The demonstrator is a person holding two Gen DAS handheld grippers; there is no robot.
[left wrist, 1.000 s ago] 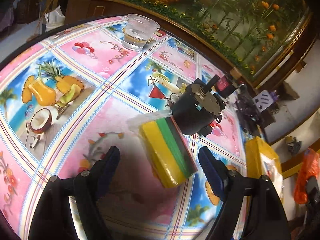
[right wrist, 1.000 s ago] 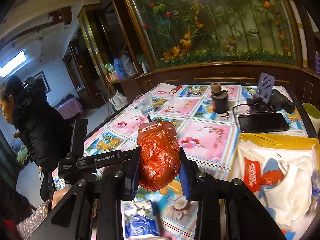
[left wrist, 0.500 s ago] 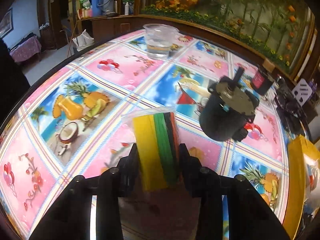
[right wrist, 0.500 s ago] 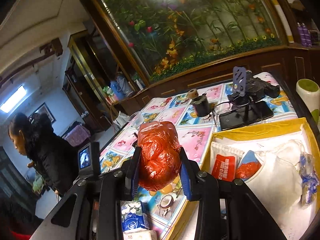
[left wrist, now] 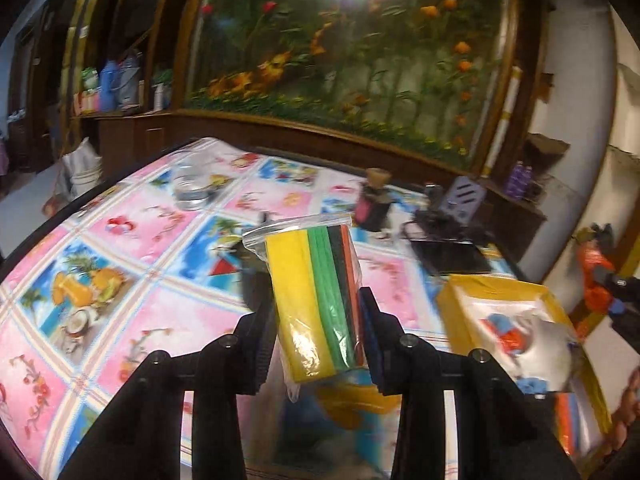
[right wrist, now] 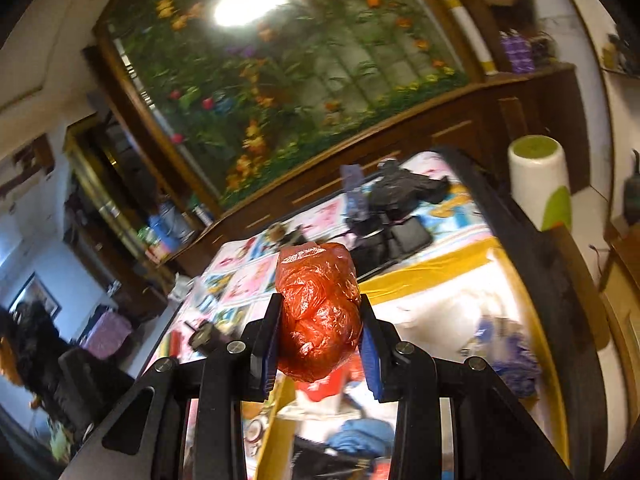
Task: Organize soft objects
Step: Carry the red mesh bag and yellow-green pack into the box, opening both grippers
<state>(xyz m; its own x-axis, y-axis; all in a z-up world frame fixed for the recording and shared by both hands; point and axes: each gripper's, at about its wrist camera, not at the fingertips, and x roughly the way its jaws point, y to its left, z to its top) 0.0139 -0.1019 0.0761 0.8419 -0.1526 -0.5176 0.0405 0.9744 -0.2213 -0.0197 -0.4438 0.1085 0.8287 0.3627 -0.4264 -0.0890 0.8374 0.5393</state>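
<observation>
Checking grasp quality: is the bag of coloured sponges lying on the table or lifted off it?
Lifted. The left gripper is shut on the sponge bag, which stands upright between the fingers, above the tablecloth.

1. A lived-in home, by the look of the room.
2. The desk wears a bright oilcloth printed with fruit and drinks, with a glass of water standing on it.
3. A large floral mural in a dark wooden frame fills the wall.
4. A wooden shelf unit holds household bottles; a framed picture hangs on a far wall.
</observation>
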